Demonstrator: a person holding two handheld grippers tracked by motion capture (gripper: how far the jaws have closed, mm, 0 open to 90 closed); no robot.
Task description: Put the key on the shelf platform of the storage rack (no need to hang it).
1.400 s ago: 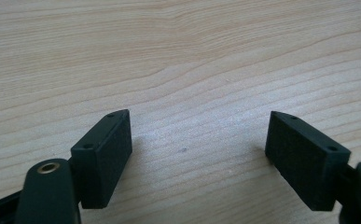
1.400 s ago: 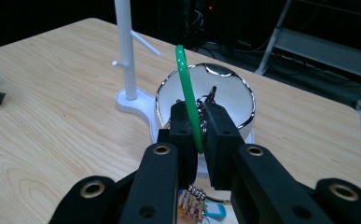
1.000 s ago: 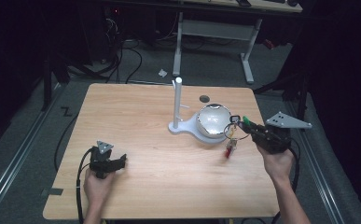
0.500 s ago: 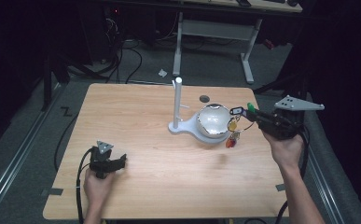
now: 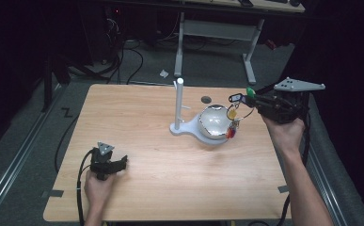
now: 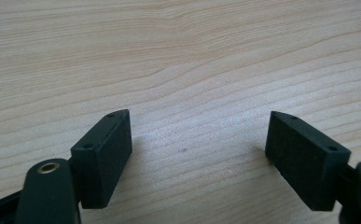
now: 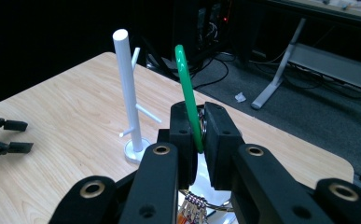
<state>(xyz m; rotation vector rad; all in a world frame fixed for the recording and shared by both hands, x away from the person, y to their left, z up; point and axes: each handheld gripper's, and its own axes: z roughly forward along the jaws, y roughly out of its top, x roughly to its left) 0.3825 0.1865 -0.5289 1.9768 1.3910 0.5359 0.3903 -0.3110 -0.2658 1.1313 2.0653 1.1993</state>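
My right gripper hangs above the table's right side, shut on a flat green tag. From the tag dangles a key ring with a black fob and a bunch of coloured keys, beside a shiny bowl. A white peg stand rises just left of the bowl. In the right gripper view the green tag sticks up between the pressed pads, and the stand is ahead. My left gripper rests on the table at the front left, open and holding nothing.
The wooden table has bare room between the two grippers. A small dark disc lies behind the bowl. Beyond the far edge the floor holds cables and a desk frame. The table's right edge runs under my right hand.
My right gripper has risen and drifted right and farther back, lifting the key bunch up beside the bowl. The left gripper has stayed put.
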